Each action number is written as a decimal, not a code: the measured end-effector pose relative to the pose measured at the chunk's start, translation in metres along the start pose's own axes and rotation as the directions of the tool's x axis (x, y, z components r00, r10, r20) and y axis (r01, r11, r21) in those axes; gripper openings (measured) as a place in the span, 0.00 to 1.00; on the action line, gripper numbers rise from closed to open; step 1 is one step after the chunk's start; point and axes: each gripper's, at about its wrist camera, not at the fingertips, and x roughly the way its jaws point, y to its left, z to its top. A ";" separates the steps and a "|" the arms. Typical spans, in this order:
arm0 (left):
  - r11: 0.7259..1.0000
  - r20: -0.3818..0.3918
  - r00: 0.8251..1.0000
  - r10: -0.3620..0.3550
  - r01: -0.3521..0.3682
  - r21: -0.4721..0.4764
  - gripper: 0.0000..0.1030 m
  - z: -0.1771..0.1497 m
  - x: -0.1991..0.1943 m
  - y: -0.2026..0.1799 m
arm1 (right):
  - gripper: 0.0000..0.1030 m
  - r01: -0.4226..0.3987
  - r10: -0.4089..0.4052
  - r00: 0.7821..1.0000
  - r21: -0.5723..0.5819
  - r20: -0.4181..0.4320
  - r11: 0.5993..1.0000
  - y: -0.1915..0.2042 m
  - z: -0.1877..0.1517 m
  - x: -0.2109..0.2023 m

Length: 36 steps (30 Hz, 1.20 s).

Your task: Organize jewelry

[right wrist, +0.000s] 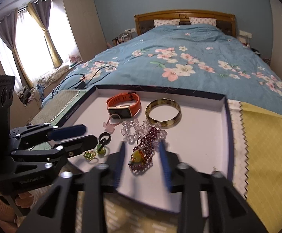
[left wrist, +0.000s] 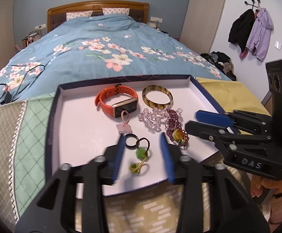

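A shallow white tray (left wrist: 203, 99) at the foot of the bed (left wrist: 102, 38) holds the jewelry. The left gripper (left wrist: 143, 145), jaws apart and holding nothing, hangs over a black ring (left wrist: 131, 141) and green pendant (left wrist: 141, 152). The right gripper (right wrist: 142, 151), likewise parted and empty, straddles a purple bead bracelet (right wrist: 150, 139). An orange watch (left wrist: 116, 102) and a bangle (left wrist: 157, 96) lie farther back.

On my right hand-held gripper (left wrist: 205, 119), seen from my left wrist, pale raised letters on the black body read "DAS". The tray's (right wrist: 73, 114) dark rim carries a small white print, and my left hand-held gripper's body another mark; both are too blurred to read.
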 end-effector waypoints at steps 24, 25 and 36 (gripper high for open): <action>0.979 0.363 0.910 0.200 -0.201 -0.035 0.94 -0.081 -0.156 -0.001 | 0.93 0.148 -0.132 0.936 -0.022 0.325 0.989 0.036 -0.073 -0.108; 0.978 0.376 0.905 0.201 -0.205 -0.029 0.94 -0.084 -0.161 -0.004 | 0.93 0.147 -0.131 0.933 -0.021 0.335 0.989 0.037 -0.076 -0.110; 0.976 0.456 0.865 0.207 -0.212 -0.041 0.94 -0.107 -0.191 -0.015 | 0.93 0.153 -0.142 0.916 0.002 0.376 0.988 0.045 -0.090 -0.127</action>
